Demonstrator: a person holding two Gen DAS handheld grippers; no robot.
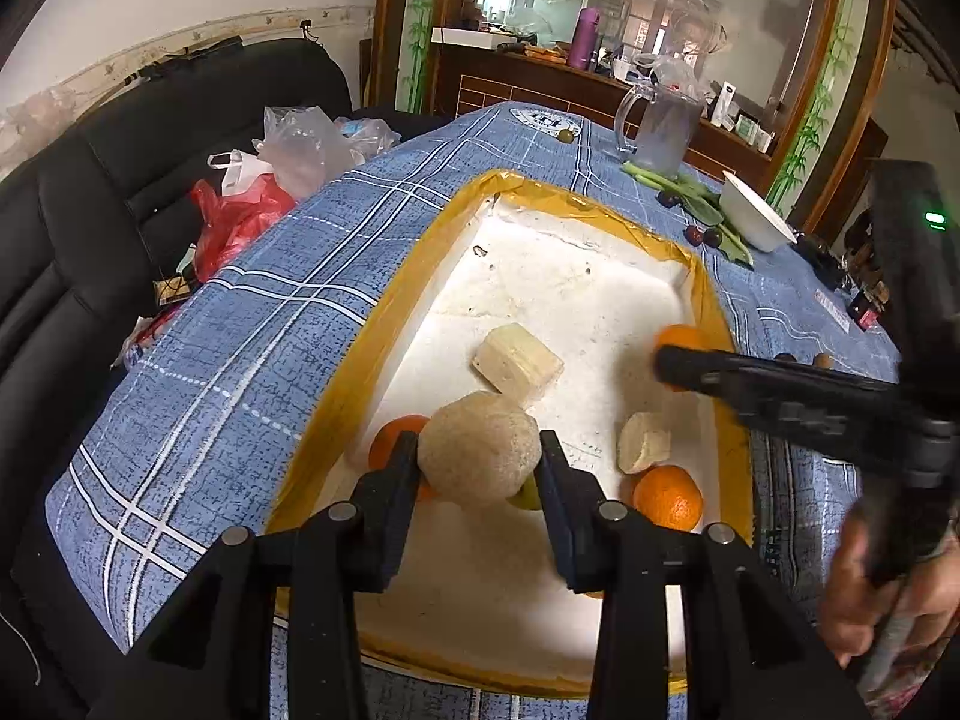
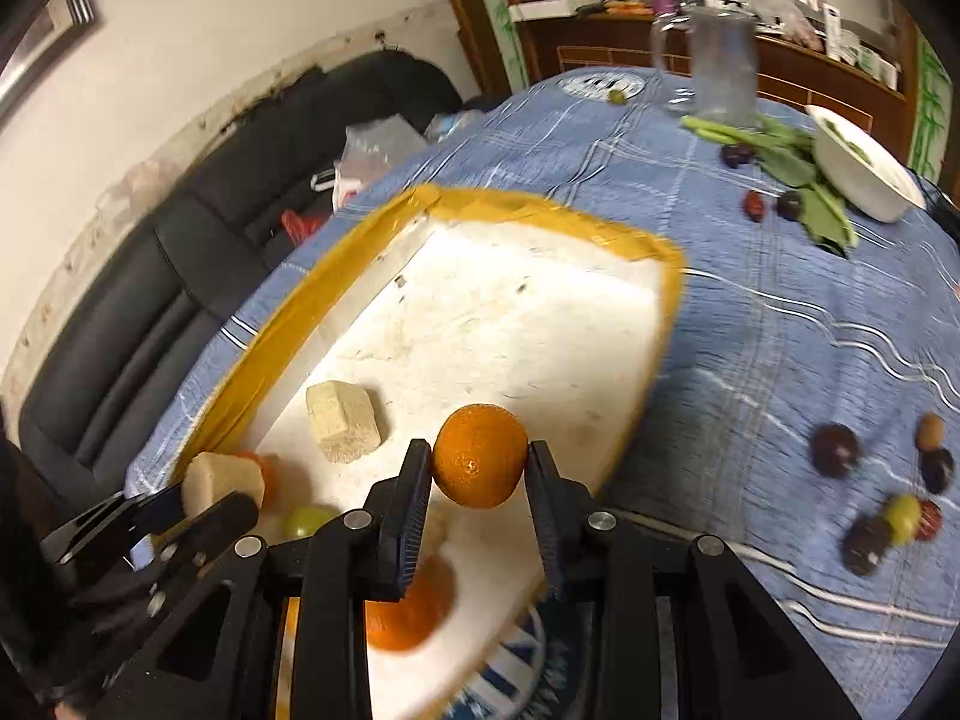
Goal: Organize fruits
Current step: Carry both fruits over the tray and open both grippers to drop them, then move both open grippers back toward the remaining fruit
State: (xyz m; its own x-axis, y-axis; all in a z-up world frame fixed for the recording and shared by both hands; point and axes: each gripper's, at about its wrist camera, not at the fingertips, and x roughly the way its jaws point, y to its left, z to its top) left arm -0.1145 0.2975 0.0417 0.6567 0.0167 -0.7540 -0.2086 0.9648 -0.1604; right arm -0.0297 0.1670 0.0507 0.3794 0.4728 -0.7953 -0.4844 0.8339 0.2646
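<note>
The right gripper point(image 2: 480, 471) pinches an orange point(image 2: 479, 455) above the white foam tray point(image 2: 540, 324). At lower left, the left gripper point(image 2: 198, 501) clamps a tan chunk point(image 2: 222, 476).

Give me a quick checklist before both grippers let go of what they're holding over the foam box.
1. Left gripper shut on the beige chunk: ok.
2. Right gripper shut on the orange: ok.
3. Chunk over the box, inside the yellow rim: ok.
4. Orange over the box floor: ok, though near the right edge.
5. Landing spot under the chunk: not ok, another orange and a green fruit lie close below.
6. Height above the box floor: cannot tell.
</note>
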